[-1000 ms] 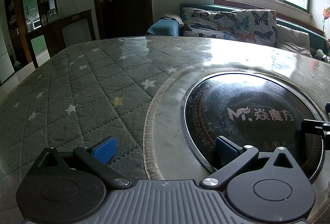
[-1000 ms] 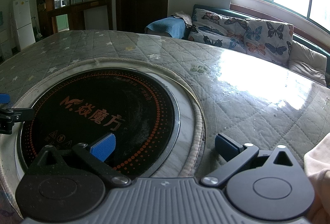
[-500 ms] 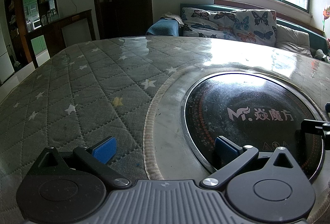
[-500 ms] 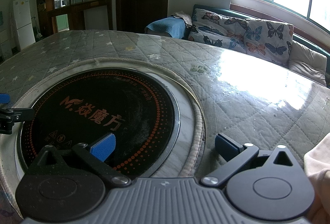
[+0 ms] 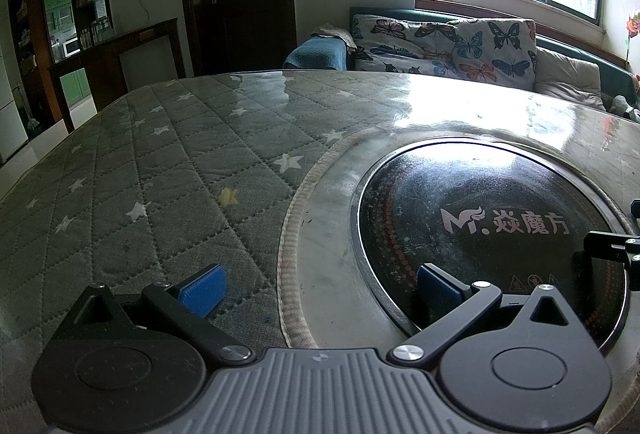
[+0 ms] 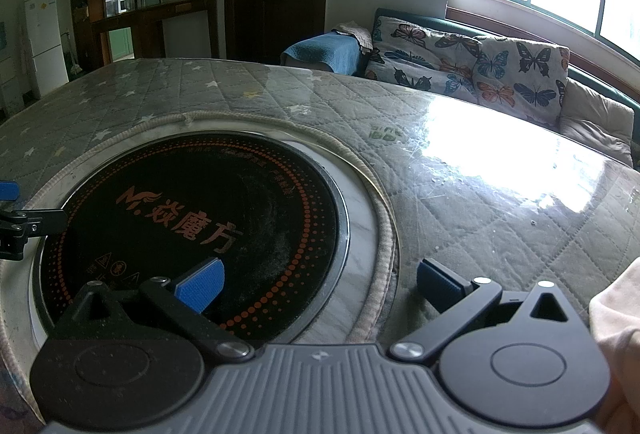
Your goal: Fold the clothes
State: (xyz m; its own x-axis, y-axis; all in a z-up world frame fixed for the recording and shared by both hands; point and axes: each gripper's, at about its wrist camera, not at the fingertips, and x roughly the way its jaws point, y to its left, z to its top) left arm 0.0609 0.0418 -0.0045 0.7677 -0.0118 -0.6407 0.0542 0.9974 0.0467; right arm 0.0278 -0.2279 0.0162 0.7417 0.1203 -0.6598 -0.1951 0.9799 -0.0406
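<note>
Now — both your grippers spread wide, holding nothing.
Left gripper (image 5: 318,290) and right gripper (image 6: 318,288) hover over the glossy round black cooktop (image 6: 208,218); pale soft cloth (image 6: 616,318) bunches beside the right gripper, on the quilted star-patterned table cover (image 5: 160,194).

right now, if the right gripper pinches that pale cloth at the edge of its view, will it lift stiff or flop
Probably flop: the pale cloth shows soft, rounded folds, not a flat stiff edge. It likely weighs little, so the open right gripper should lift it easily, with the rest trailing. It may slide readily, since the table cover looks glossy. Only a corner shows, so the garment's type is unclear.
</note>
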